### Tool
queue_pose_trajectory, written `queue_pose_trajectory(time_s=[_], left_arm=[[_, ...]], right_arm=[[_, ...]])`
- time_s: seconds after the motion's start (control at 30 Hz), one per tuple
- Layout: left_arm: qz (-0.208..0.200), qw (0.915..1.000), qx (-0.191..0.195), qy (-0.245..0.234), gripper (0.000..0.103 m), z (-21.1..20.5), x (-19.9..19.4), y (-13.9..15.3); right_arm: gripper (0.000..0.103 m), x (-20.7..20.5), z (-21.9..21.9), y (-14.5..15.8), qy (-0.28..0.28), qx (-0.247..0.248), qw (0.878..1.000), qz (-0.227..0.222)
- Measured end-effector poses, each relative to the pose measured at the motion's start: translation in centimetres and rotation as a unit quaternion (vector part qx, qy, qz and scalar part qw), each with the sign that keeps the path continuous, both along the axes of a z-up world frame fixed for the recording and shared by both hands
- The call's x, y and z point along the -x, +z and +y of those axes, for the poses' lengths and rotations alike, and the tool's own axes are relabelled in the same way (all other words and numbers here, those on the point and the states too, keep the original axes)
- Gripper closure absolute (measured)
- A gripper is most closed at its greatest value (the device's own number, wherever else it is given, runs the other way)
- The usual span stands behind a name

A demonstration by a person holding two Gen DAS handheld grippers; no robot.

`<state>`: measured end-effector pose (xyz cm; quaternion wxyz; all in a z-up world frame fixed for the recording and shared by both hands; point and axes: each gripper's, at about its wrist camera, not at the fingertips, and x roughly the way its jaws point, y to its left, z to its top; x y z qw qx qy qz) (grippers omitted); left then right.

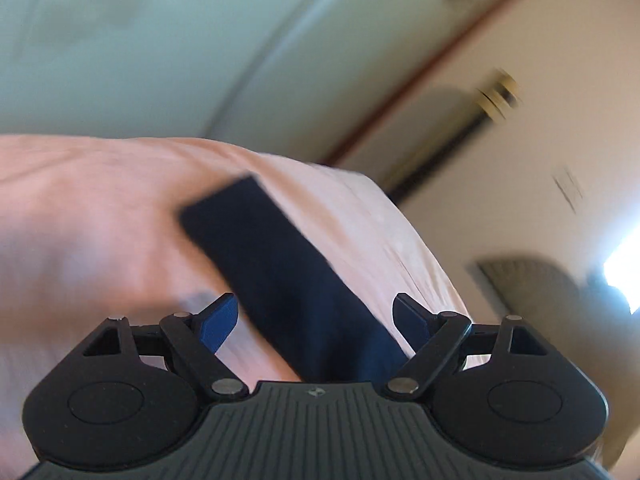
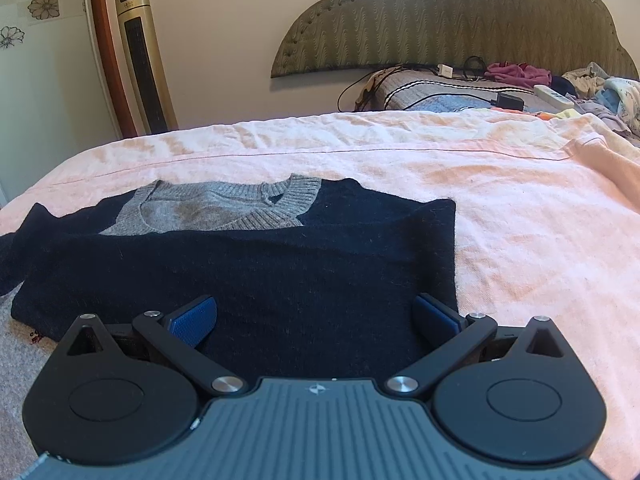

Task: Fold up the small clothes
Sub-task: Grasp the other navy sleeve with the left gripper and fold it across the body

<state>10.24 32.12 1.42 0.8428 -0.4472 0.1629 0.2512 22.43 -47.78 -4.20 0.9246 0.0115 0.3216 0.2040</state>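
The sweater [image 2: 248, 264] lies flat on the bed [image 2: 500, 208]. Both the left gripper [image 1: 316, 316] and right gripper [image 2: 316, 318] hover with jaws apart — a one-layer pinch could drag the fold crooked.

A bed [image 2: 520, 208] spread with a pink sheet [image 2: 400, 160] carries a navy sweater [image 2: 260, 264] with a grey collar, lying flat. At the far end lie a grey striped blanket [image 2: 432, 88], cables, a power strip [image 2: 554, 95] and loose clothes [image 2: 600, 84].
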Motion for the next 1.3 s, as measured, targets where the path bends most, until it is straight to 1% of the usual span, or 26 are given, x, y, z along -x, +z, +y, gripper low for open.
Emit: queue_pose_trajectory(time_s=[0.1, 0.13, 0.17, 0.2, 0.27, 0.37, 0.43, 0.5, 0.57, 0.63, 0.7, 0.77, 0.83, 0.87, 0.9, 0.93, 1.0, 1.03, 1.07, 1.1, 1.13, 1.17, 1.2, 1.23, 1.27, 1.3], left_arm=[[-0.001, 0.9992, 0.039, 0.013, 0.019, 2.6, -0.9, -1.5], [-0.002, 0.9994, 0.032, 0.014, 0.024, 2.8, -1.4, -1.8], [0.004, 0.9998, 0.012, 0.016, 0.034, 2.8, -1.9, -1.7], [0.024, 0.9995, -0.014, 0.016, 0.044, 2.6, -2.8, -1.7], [0.063, 0.9971, -0.043, 0.009, 0.094, 2.8, -3.8, -2.0], [0.085, 0.9938, -0.071, -0.008, 0.097, 2.4, -5.0, -1.6], [0.086, 0.9918, -0.094, -0.005, 0.098, 1.2, -5.2, -0.4], [0.051, 0.9901, -0.129, -0.025, 0.098, -1.3, -4.4, 1.6], [0.015, 0.9840, -0.163, -0.069, 0.098, -5.3, -4.9, 3.8], [-0.019, 0.9723, -0.189, -0.136, 0.098, -10.4, -5.8, 5.6], [-0.049, 0.9514, -0.207, -0.223, 0.097, -16.6, -6.4, 6.5], [-0.056, 0.9247, -0.207, -0.314, 0.097, -22.7, -7.3, 5.8], [-0.030, 0.8990, -0.189, -0.394, 0.095, -27.2, -8.2, 4.0], [-0.002, 0.8830, -0.168, -0.438, 0.095, -29.3, -8.7, 2.7], [0.022, 0.8736, -0.152, -0.462, 0.094, -30.5, -8.7, 1.6], [0.035, 0.8675, -0.143, -0.475, 0.091, -31.2, -8.1, 0.8], [0.024, 0.8659, -0.153, -0.476, 0.080, -31.5, -6.1, 0.1], [0.013, 0.8675, -0.161, -0.471, 0.064, -31.3, -4.8, 0.1], [-0.001, 0.8718, -0.166, -0.461, 0.040, -30.6, -3.7, 0.1], [-0.015, 0.8780, -0.170, -0.447, 0.026, -30.2, -2.7, 0.1], [-0.030, 0.8841, -0.176, -0.432, 0.008, -29.5, -2.0, 0.0], [-0.046, 0.8868, -0.192, -0.418, 0.006, -29.0, -1.1, -0.2], [-0.047, 0.8876, -0.214, -0.405, 0.006, -28.6, -0.4, -0.8], [-0.032, 0.8964, -0.209, -0.390, 0.006, -28.2, -0.2, -1.4], [-0.024, 0.9076, -0.175, -0.381, 0.006, -27.3, -0.6, -1.6], [-0.037, 0.9179, -0.155, -0.363, 0.006, -26.5, -0.5, -1.8]], right_arm=[[0.000, 0.0, -0.1, 0.0, -0.001, -0.004, 1.000, 0.000], [0.000, 0.0, -0.1, 0.0, -0.001, -0.005, 1.000, 0.000], [0.000, 0.0, -0.1, 0.0, -0.001, -0.005, 1.000, 0.000], [0.000, 0.0, -0.1, 0.0, -0.001, -0.006, 1.000, 0.000], [0.000, 0.0, -0.2, 0.0, -0.001, -0.009, 1.000, 0.000], [0.000, 0.0, -0.3, 0.0, -0.001, -0.013, 1.000, 0.001], [0.000, 0.0, -0.4, 0.0, -0.002, -0.016, 1.000, 0.001], [0.000, 0.0, -0.5, 0.0, -0.002, -0.020, 1.000, 0.001], [0.000, 0.0, -0.5, 0.0, -0.003, -0.021, 1.000, 0.001], [0.000, 0.0, -0.6, 0.0, -0.003, -0.024, 1.000, 0.001], [0.000, 0.0, -0.7, 0.1, -0.003, -0.029, 1.000, 0.001], [0.000, 0.0, -0.9, 0.1, -0.004, -0.036, 0.999, 0.001], [0.000, -0.1, -1.1, 0.1, -0.004, -0.044, 0.999, 0.002], [0.000, -0.1, -1.2, 0.1, -0.004, -0.048, 0.999, 0.003], [0.000, -0.1, -1.3, 0.1, -0.004, -0.052, 0.999, 0.004], [0.000, -0.1, -1.5, 0.1, -0.004, -0.056, 0.998, 0.004], [0.000, -0.1, -1.6, 0.1, -0.004, -0.059, 0.998, 0.004], [0.000, -0.1, -1.6, 0.1, -0.004, -0.059, 0.998, 0.004], [0.000, -0.1, -1.6, 0.1, -0.005, -0.059, 0.998, 0.004], [0.000, -0.1, -1.6, 0.1, -0.005, -0.059, 0.998, 0.004], [0.000, -0.1, -1.6, 0.1, -0.005, -0.059, 0.998, 0.004], [0.000, -0.1, -1.6, 0.1, -0.005, -0.059, 0.998, 0.004], [0.000, -0.1, -1.6, 0.1, -0.005, -0.057, 0.998, 0.004], [0.000, -0.1, -1.6, 0.1, -0.004, -0.055, 0.998, 0.005], [0.000, -0.2, -1.5, 0.3, -0.001, -0.052, 0.999, 0.009], [0.000, -0.3, -1.5, 0.6, -0.003, -0.050, 0.999, 0.017]])
